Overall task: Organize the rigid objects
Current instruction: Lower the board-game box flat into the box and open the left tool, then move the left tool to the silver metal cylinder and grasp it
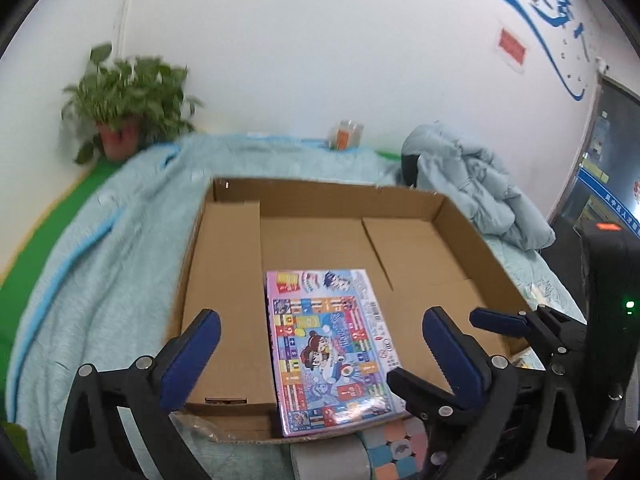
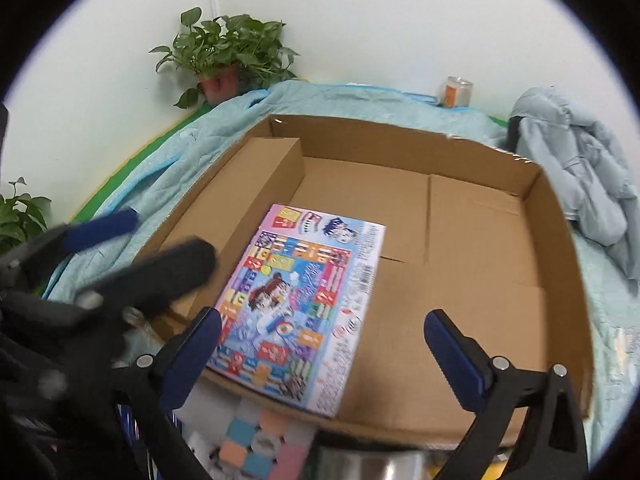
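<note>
A wide, shallow cardboard box point(image 1: 472, 236) point(image 2: 560, 240) lies on a light blue blanket. A colourful flat game box point(image 1: 332, 344) point(image 2: 304, 300) lies in it at the near edge, next to a long plain cardboard carton point(image 1: 228, 304) point(image 2: 248, 184) along the left wall. My left gripper point(image 1: 320, 344) is open and empty above the near edge, over the game box. My right gripper point(image 2: 320, 344) is open and empty, just right of the left one; its fingers point(image 1: 500, 322) show in the left wrist view. A pastel cube point(image 1: 396, 452) point(image 2: 256, 440) lies below the box edge.
Potted plant point(image 1: 124, 108) point(image 2: 224, 60) at the back left by the wall. A small jar point(image 1: 346, 134) point(image 2: 456, 92) stands at the back. A crumpled light blue jacket point(image 1: 476, 184) point(image 2: 580, 176) lies right of the box. A second plant point(image 2: 20, 216) shows at the far left.
</note>
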### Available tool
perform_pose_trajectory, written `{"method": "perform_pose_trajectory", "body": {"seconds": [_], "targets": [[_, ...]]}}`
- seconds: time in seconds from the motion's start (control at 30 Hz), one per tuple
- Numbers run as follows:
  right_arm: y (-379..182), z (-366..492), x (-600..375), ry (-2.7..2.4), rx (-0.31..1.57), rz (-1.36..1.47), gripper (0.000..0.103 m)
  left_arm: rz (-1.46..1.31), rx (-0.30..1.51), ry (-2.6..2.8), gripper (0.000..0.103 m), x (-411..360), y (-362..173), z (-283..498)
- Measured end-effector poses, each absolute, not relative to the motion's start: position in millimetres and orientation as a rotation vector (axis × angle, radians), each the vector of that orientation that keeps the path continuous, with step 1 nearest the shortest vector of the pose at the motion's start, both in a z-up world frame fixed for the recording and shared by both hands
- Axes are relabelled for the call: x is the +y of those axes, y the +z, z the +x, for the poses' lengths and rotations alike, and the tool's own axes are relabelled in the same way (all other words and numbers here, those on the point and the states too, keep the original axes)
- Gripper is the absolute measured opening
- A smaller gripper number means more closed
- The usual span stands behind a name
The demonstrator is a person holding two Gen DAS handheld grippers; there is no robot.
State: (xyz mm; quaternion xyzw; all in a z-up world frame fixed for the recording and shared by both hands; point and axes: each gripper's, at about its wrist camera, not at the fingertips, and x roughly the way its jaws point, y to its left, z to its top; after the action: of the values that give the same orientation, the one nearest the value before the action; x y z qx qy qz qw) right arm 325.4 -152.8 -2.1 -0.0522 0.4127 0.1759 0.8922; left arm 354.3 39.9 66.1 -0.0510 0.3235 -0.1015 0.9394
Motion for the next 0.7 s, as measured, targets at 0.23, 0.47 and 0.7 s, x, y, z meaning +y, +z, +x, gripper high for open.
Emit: {"method": "perform_pose_trajectory", "body": {"seconds": [0.23, 0.47, 0.7], "targets": [[6.3, 303.2, -182.5, 0.348, 0.803, -0.102, 0.041, -0.016, 0.678, -0.237, 0.003, 15.1, 85.0, 305.8], [25.8, 255.5, -217.2, 0.299, 0.654, -0.055, 0.102, -0.151, 0.602, -0.164, 0.102, 12.9, 94.4, 253.2], [18.3, 219.0, -246.1, 0.319, 0.670, -0.022, 0.102, -0.121, 0.609, -0.203, 0.102, -5.8, 85.2, 219.5]]}}
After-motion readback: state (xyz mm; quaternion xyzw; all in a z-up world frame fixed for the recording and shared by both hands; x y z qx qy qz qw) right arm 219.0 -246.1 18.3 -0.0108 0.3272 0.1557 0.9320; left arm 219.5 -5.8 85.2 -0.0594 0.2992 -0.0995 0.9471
